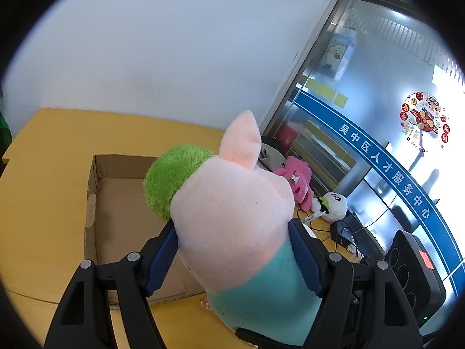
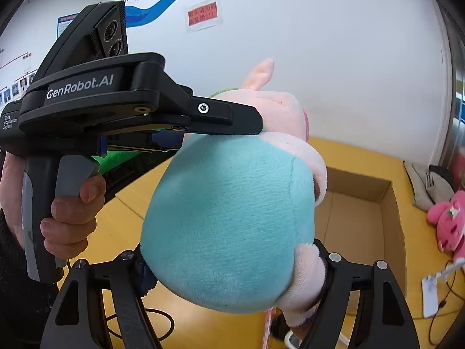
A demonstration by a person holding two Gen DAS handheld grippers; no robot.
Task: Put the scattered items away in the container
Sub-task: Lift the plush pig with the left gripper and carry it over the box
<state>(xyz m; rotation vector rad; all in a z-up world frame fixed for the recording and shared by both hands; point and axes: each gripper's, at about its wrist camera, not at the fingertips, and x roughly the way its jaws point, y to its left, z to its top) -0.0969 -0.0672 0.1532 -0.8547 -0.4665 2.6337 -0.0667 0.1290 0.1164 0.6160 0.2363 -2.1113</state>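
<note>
A big plush pig (image 1: pixel 232 203) with a pink head, teal body and a green fuzzy part (image 1: pixel 171 174) hangs in the air over the yellow table. My left gripper (image 1: pixel 234 257) is shut on it at the neck, blue pads pressed into both sides. My right gripper (image 2: pixel 232 276) is shut on the pig's (image 2: pixel 226 226) teal bottom end. In the right wrist view a hand (image 2: pixel 69 221) holds the left gripper's handle. The open cardboard box (image 1: pixel 91 197) lies on the table beyond and below the pig, seen also as the box (image 2: pixel 357 183) to the right.
A pink plush (image 1: pixel 296 180), a white panda plush (image 1: pixel 334 205) and a black charger with cables (image 1: pixel 343 235) lie by the glass door. The pink plush (image 2: pixel 450 224), a grey bag (image 2: pixel 427 186) and a white device (image 2: pixel 430 293) sit right of the box.
</note>
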